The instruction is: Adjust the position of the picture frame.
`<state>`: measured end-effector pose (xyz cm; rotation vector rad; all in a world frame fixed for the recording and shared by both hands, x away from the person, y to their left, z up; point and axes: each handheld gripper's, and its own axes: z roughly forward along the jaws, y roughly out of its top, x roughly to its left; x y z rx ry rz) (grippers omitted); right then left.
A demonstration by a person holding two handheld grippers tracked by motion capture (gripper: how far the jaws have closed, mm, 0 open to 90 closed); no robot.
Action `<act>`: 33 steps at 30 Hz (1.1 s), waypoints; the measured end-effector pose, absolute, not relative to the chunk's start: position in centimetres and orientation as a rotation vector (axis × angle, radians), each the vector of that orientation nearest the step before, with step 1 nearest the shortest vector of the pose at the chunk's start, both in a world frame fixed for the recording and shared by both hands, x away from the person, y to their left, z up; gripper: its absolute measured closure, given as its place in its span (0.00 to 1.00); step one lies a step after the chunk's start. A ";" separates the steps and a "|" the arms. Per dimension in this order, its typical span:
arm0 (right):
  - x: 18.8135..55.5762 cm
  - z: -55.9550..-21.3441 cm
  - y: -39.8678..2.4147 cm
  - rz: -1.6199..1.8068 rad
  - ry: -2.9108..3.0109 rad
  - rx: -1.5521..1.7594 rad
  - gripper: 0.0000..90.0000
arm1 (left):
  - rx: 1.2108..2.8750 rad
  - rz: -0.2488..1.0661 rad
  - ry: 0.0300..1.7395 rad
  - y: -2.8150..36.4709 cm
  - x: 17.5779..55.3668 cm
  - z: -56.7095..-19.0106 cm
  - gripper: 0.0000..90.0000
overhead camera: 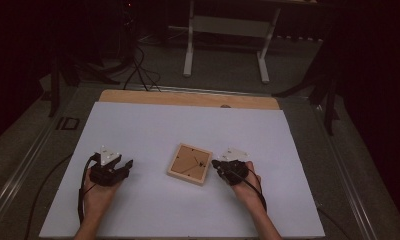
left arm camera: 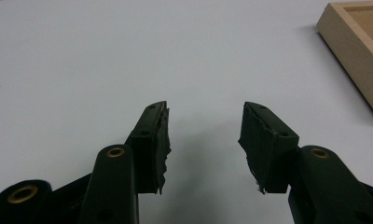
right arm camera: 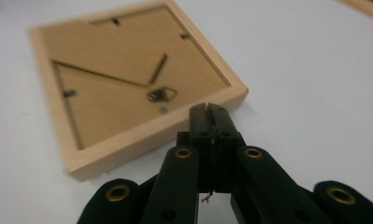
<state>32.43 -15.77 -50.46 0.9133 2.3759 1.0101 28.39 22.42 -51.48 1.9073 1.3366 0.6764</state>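
White table sheet (overhead camera: pixel 153 130) is slick, so the right gripper (right arm camera: pixel 208 108), jaws closed & empty, could shove the frame (overhead camera: pixel 189 163) toward 9 o'clock; left gripper (left arm camera: pixel 204 122) is wide open, empty.

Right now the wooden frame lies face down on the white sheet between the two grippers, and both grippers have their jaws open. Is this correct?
Not quite. The wooden frame does lie back up on the white sheet between them, and the left gripper is open, but the right gripper is shut on nothing. The right gripper view shows its jaws pressed together, just short of the frame's edge.
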 end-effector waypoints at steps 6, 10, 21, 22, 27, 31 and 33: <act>33.7 -51.9 -15.0 0.905 2.394 0.963 1.00 | 1.907 0.674 1.335 22.5 28.4 -51.5 0.57; 34.3 -52.6 -14.6 0.873 2.405 0.962 1.00 | 1.918 0.663 1.325 22.3 28.4 -51.5 0.57; 36.4 -52.8 -13.7 0.860 2.412 0.987 1.00 | 1.950 0.644 1.284 21.2 28.4 -51.6 0.57; 36.6 -52.7 -13.5 0.858 2.414 0.984 1.00 | 1.950 0.643 1.281 21.0 28.3 -51.6 0.57; 37.2 -52.4 -12.6 0.868 2.416 0.978 1.00 | 1.949 0.632 1.259 20.6 28.2 -51.4 0.57; 37.8 -52.4 -11.8 0.867 2.421 0.980 1.00 | 1.952 0.621 1.241 20.2 28.0 -51.3 0.57; 38.0 -52.4 -11.6 0.861 2.419 0.976 1.00 | 1.955 0.612 1.230 19.9 28.0 -51.3 0.57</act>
